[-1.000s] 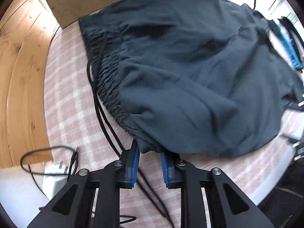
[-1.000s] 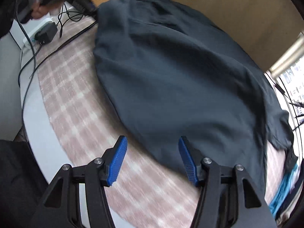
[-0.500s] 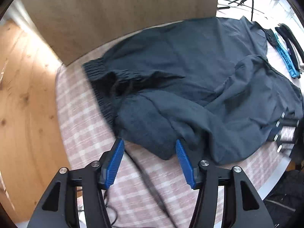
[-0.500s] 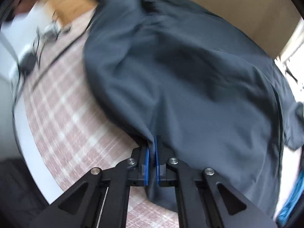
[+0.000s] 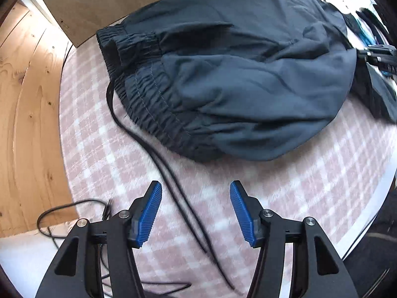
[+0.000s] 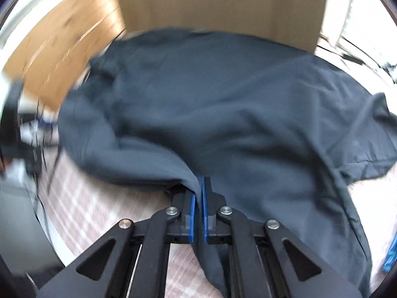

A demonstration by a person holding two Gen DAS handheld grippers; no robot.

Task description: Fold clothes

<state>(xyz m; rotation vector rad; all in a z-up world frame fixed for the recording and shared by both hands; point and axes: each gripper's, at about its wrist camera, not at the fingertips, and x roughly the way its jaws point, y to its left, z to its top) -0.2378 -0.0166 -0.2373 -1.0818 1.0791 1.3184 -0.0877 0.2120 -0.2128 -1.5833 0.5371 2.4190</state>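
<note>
Dark grey-blue trousers [image 5: 235,74] with a gathered elastic waistband [image 5: 151,104] lie bunched on a pink checked cloth [image 5: 297,186]. Two black drawstrings [image 5: 173,181] trail from the waistband toward me. My left gripper [image 5: 196,213] hangs open above the cloth, short of the waistband, the drawstrings running between its blue pads. In the blurred right wrist view my right gripper [image 6: 199,206] is shut on a fold of the trousers [image 6: 235,114], lifting the fabric edge off the cloth. That gripper [image 5: 379,54] also shows far right in the left wrist view.
A cardboard panel [image 5: 124,2] stands behind the table and wooden flooring [image 5: 27,124] lies to the left. A thin black cable [image 5: 62,206] loops at the near left. Blue and black items [image 5: 367,32] lie at the far right. The table edge [image 5: 382,186] curves at the right.
My left gripper let go of the waistband, opened and drew back. My right gripper shut on the trousers' edge and is carrying that fold across; the garment has bunched up.
</note>
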